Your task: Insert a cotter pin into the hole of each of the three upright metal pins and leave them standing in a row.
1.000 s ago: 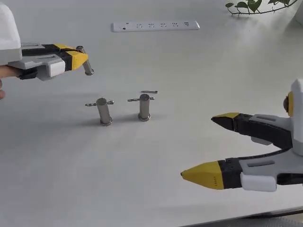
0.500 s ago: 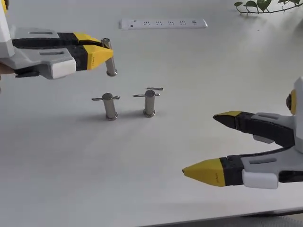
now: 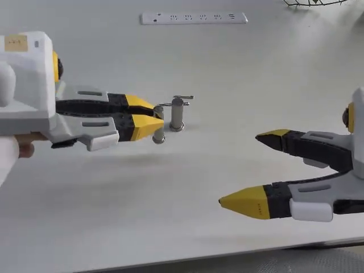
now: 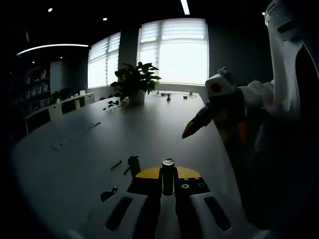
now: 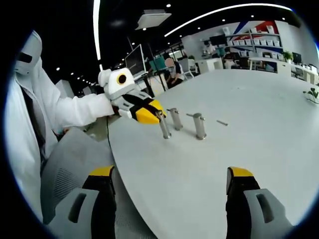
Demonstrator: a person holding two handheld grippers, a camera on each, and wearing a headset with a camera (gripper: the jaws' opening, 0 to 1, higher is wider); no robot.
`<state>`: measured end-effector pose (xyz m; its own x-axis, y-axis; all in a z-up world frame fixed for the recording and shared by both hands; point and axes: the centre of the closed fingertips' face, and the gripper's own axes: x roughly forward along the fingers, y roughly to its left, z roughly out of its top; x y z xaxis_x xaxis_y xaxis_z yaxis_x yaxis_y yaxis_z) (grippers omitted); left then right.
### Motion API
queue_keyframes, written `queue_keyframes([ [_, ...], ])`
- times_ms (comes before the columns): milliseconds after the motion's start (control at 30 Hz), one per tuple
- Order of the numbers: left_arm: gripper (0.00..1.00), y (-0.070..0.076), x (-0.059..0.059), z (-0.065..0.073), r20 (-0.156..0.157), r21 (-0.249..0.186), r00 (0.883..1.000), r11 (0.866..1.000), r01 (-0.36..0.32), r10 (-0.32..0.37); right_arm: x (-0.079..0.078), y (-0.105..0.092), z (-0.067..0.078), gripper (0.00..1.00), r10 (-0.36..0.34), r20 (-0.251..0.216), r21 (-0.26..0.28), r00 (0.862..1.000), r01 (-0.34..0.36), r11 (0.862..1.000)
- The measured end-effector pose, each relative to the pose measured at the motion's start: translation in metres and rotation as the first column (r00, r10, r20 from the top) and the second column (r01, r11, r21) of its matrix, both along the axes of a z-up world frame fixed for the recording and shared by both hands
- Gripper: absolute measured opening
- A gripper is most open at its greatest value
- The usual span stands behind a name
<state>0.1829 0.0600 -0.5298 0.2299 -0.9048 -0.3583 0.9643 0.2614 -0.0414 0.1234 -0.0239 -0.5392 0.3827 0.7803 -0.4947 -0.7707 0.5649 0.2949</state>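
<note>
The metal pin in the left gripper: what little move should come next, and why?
Probably set it down upright. The left gripper is shut on the metal pin right beside the two standing pins, and a loose cotter pin lies on the table.

No legible text, yellow sticker (image 3: 15, 41) on left gripper (image 3: 160, 120) unreadable
</note>
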Motion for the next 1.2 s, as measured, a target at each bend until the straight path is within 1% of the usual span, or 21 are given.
queue_keyframes([
  [33,0.07,0.0,0.0,-0.001,-0.002,0.0,1.0,1.0,0.0,0.0,0.0,0.0,0.0,0.9,0.0,0.0,-0.001,1.0,0.0,1.0],
  [67,0.07,-0.003,-0.002,-0.006,-0.021,-0.003,1.0,1.0,0.0,0.0,0.0,0.0,-0.001,0.9,0.002,-0.001,-0.003,1.0,-0.002,1.0],
  [133,0.07,-0.01,-0.007,-0.009,-0.025,0.002,1.0,1.0,0.002,-0.002,-0.001,0.0,-0.001,0.9,0.004,-0.005,-0.004,1.0,-0.004,1.0],
  [167,0.07,-0.012,-0.009,-0.012,-0.023,0.013,1.0,1.0,0.009,-0.009,-0.001,0.0,-0.002,0.9,0.006,-0.007,-0.006,1.0,-0.006,1.0],
  [200,0.07,-0.014,-0.008,-0.013,-0.012,0.02,1.0,1.0,0.013,-0.012,-0.001,0.0,-0.003,0.9,0.007,-0.009,-0.008,1.0,-0.007,1.0],
  [233,0.07,-0.017,-0.008,-0.016,-0.01,0.025,1.0,1.0,0.012,-0.012,-0.001,0.001,-0.003,0.9,0.007,-0.011,-0.01,1.0,-0.007,1.0],
  [433,0.07,-0.027,-0.007,-0.025,-0.014,0.024,1.0,1.0,0.017,-0.017,-0.002,0.004,-0.005,0.9,0.017,-0.018,-0.013,1.0,-0.017,1.0],
  [567,0.07,-0.029,-0.009,-0.029,-0.016,0.033,1.0,0.999,0.024,-0.023,-0.003,0.004,-0.005,0.9,0.021,-0.018,-0.017,1.0,-0.021,1.0],
  [667,0.07,-0.029,-0.011,-0.032,-0.014,0.047,0.999,0.998,0.032,-0.032,-0.005,0.005,-0.005,0.9,0.026,-0.026,-0.012,0.999,-0.026,1.0],
  [867,0.07,-0.027,-0.012,-0.031,-0.008,0.043,0.999,0.999,0.033,-0.032,-0.007,0.006,-0.008,0.9,0.031,-0.038,-0.012,0.999,-0.031,0.999],
  [1033,0.07,-0.027,-0.014,-0.031,-0.028,0.026,0.999,0.999,0.019,-0.018,-0.007,0.007,-0.008,0.9,0.032,-0.037,-0.012,0.999,-0.033,0.999],
  [1067,0.07,-0.027,-0.015,-0.03,-0.043,0.018,0.999,1.0,0.013,-0.012,-0.007,0.007,-0.008,0.9,0.032,-0.038,-0.012,0.999,-0.033,0.999],
  [1100,0.08,-0.027,-0.017,-0.031,-0.073,0.011,0.997,1.0,0.002,-0.001,-0.007,0.007,-0.008,0.9,0.034,-0.038,-0.012,0.999,-0.034,0.999],
  [1133,0.08,-0.028,-0.019,-0.03,-0.09,-0.001,0.996,1.0,0.014,-0.014,-0.007,0.007,-0.008,0.9,0.035,-0.038,-0.013,0.999,-0.035,0.999],
  [1167,0.08,-0.028,-0.02,-0.03,-0.106,-0.007,0.994,1.0,0.011,-0.012,-0.007,0.007,-0.009,0.9,0.036,-0.039,-0.014,0.999,-0.036,0.999],
  [1200,0.08,-0.027,-0.019,-0.03,-0.106,-0.008,0.994,1.0,0.01,-0.01,-0.007,0.007,-0.009,0.9,0.036,-0.04,-0.014,0.999,-0.037,0.999],
])
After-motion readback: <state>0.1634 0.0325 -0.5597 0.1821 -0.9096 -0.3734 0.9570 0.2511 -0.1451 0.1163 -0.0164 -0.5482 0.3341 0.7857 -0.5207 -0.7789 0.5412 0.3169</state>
